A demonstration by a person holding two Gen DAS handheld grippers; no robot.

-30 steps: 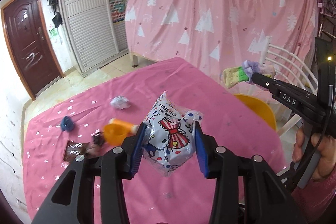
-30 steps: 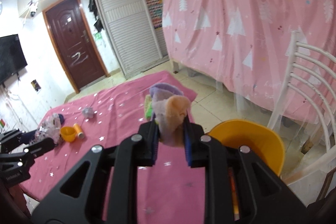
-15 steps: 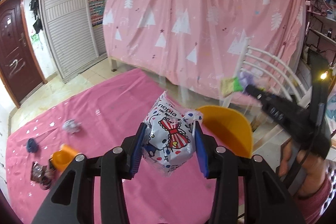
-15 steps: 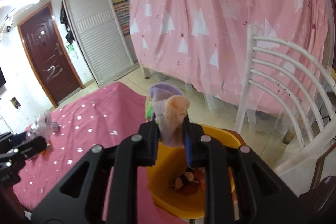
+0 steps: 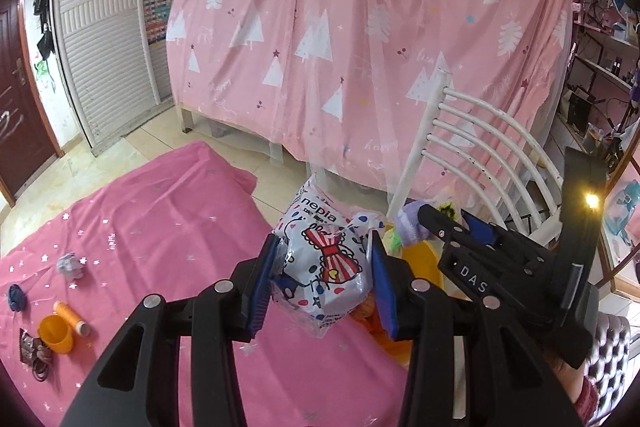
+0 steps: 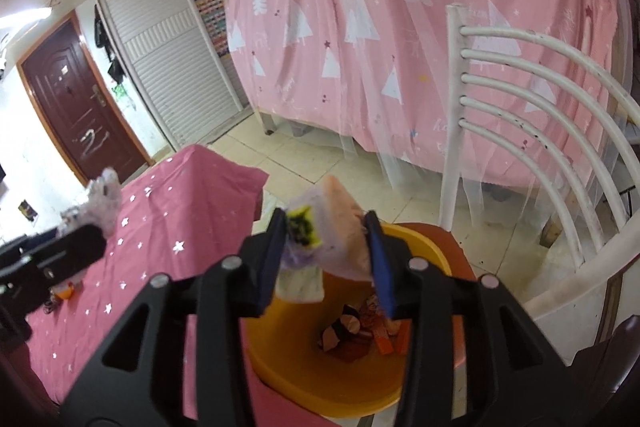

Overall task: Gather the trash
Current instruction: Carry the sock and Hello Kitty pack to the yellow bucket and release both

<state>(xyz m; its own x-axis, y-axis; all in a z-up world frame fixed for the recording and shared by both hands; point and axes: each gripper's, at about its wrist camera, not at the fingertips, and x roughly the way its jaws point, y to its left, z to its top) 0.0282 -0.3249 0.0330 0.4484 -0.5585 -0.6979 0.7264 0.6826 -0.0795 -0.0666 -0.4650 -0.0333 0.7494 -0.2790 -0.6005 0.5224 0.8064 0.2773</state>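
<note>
Since the earlier frames, both grippers have travelled from over the table to the yellow plastic bin (image 6: 352, 383) beside its right edge, and the jaws of the right gripper (image 6: 326, 255) have just been opening, with the crumpled purple-and-peach wrapper with a yellow-green patch (image 6: 332, 231) between them. This wrapper now sits loosely in the widened gap, tilted, directly above the bin mouth; whether either pad touches it cannot be told for certain. The left gripper (image 5: 322, 281) pinches the white printed plastic tissue pack with a red striped bow (image 5: 324, 259) between its blue pads, held above the table edge just beside the bin. Judged progress: the bin already contains several brown and orange scraps (image 6: 360, 331), so part of the collection is done; two items are at the drop point. Remaining on the pink star-printed tablecloth (image 5: 168, 227), toward its left edge, are a crumpled grey paper ball (image 5: 70, 264), a dark blue scrap (image 5: 16, 297), a brown wrapper (image 5: 30, 351), an orange plastic cup (image 5: 56, 333) and an orange thread spool (image 5: 72, 317). Which of these count as trash cannot be told.
</note>
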